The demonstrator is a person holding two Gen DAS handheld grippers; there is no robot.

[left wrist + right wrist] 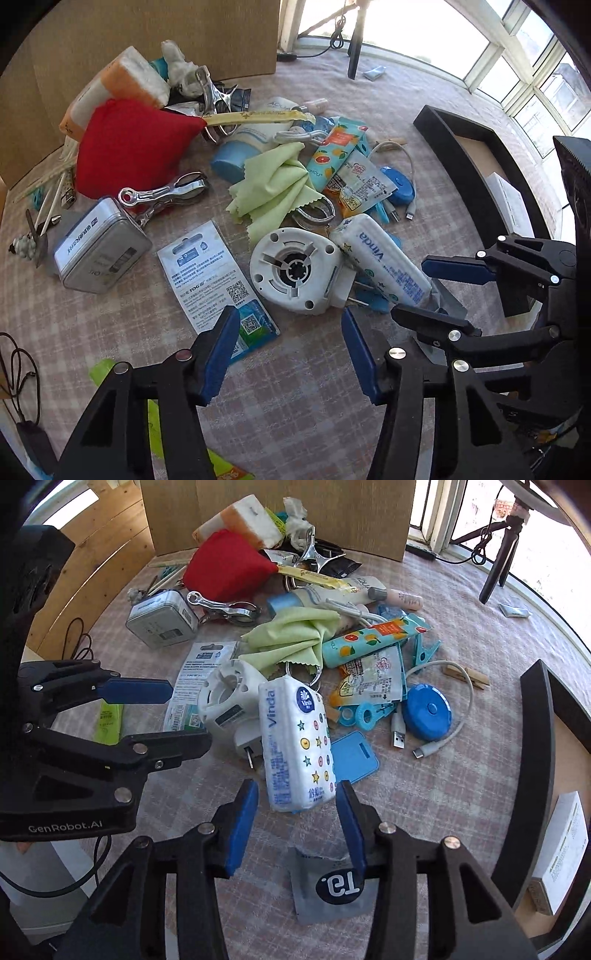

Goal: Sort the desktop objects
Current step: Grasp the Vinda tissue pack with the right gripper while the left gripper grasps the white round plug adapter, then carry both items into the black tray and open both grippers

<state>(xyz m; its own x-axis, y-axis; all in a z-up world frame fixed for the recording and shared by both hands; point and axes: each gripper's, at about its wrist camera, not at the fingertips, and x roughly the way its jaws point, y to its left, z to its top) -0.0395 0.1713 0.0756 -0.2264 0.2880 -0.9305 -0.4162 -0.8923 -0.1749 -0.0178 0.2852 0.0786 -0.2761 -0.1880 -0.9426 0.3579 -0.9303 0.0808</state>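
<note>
Vinda tissue pack lies just ahead of the right gripper (fingers spread, empty).

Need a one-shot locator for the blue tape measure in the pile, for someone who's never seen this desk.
Start at the black tray on the desk's right edge, then look left to the near-right fringe of the clutter pile. The tape measure is the round blue disc inside the loop of the white USB cable; the other blue items nearby are flat or clip-shaped.
</note>
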